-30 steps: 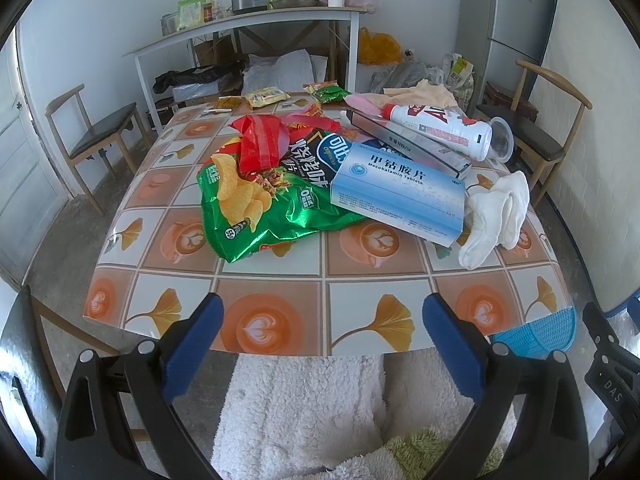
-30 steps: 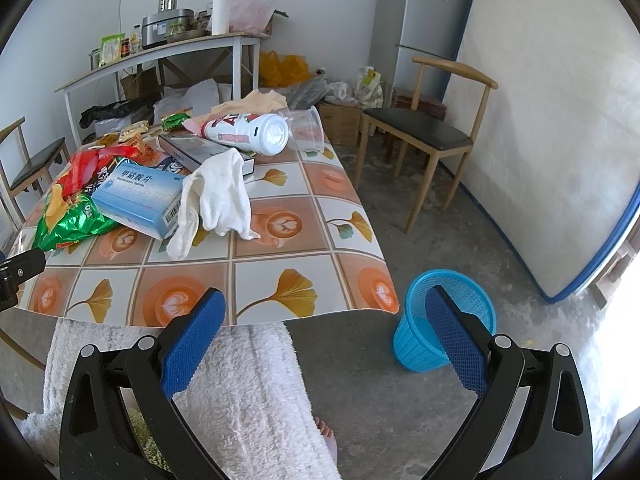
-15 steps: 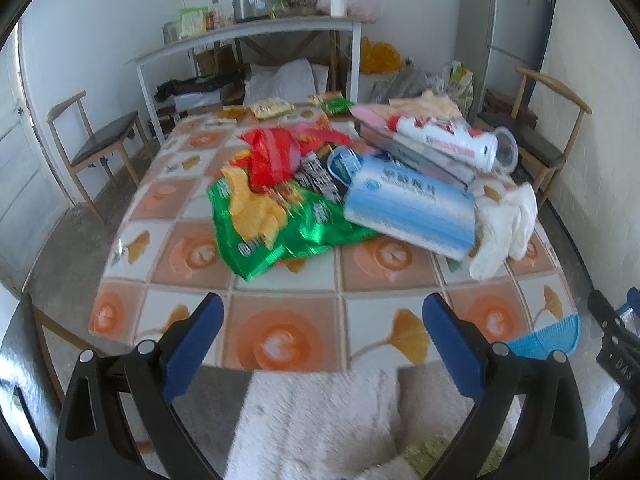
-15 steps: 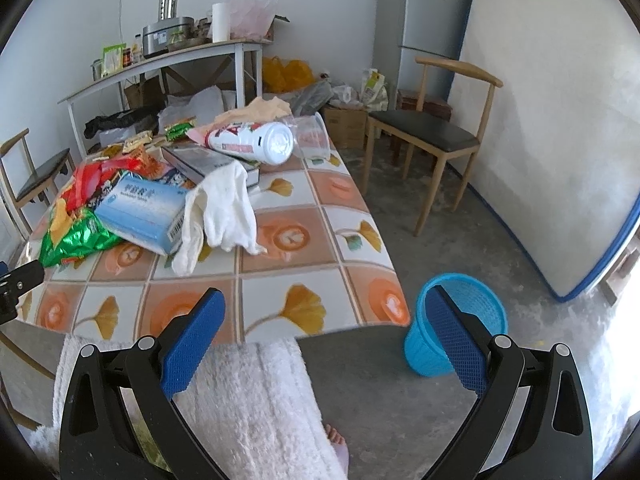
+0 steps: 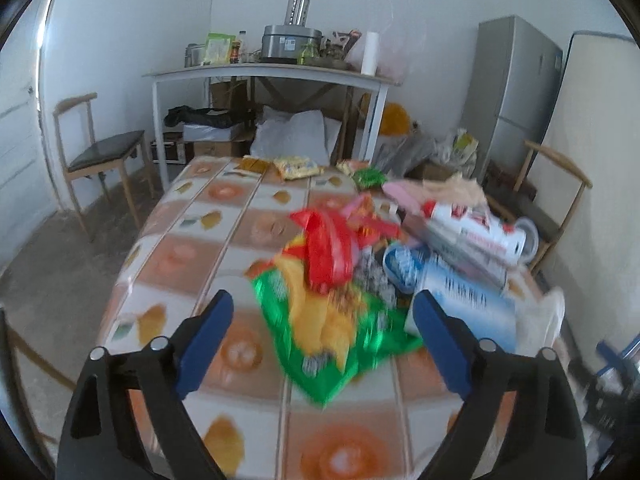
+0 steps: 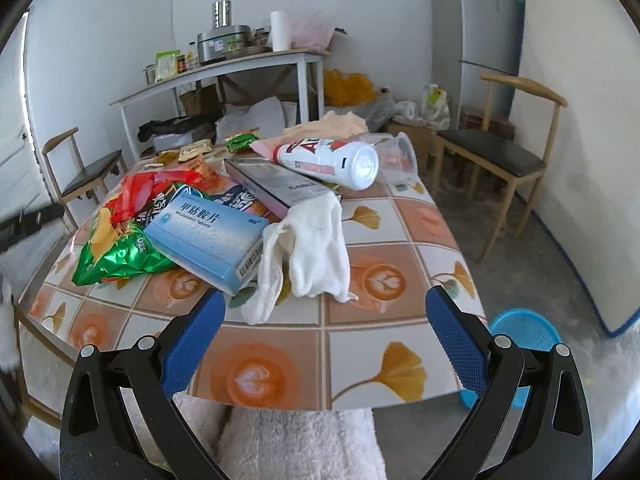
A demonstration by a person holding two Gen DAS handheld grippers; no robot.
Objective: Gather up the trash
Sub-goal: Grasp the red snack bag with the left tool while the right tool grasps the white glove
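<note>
Closing yet empty, left gripper (image 5: pixel 320 320) jaws frame the green chip bag (image 5: pixel 336 328); right gripper (image 6: pixel 322 316) gapes empty.

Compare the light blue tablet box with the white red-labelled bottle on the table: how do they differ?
The light blue tablet box is flat, rectangular cardboard; the white red-labelled bottle is round and cylindrical. The box leans on the green chip bag; the bottle lies on its side atop a dark flat box. Both lie in the same clutter.

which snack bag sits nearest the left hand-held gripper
The green chip bag, lying in front of the closing left hand-held gripper; the red bag lies farther back.
</note>
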